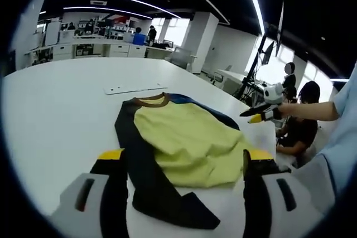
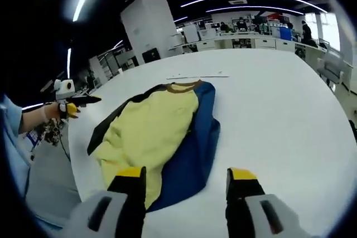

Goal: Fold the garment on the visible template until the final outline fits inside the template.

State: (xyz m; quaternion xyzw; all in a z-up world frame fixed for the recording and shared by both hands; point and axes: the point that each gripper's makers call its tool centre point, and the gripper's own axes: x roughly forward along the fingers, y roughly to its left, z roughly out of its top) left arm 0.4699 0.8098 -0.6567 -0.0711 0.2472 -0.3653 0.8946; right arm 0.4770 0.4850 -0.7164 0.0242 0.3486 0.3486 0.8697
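Left gripper view: left gripper (image 1: 181, 163) open, jaws spread wide, holding nothing, above near edge of shirt (image 1: 181, 140). Shirt lies on white table (image 1: 56, 110), yellow body, dark sleeves, brown collar far end. Flat white template (image 1: 135, 88) beyond collar, apart from shirt. Right gripper (image 1: 254, 115) at table's far right edge; cannot tell its state here.

Right gripper view: right gripper (image 2: 187, 182) open, empty, jaws astride shirt's (image 2: 162, 132) blue edge. Template (image 2: 198, 76) past collar. Left gripper (image 2: 83, 101) hovers left, off shirt.
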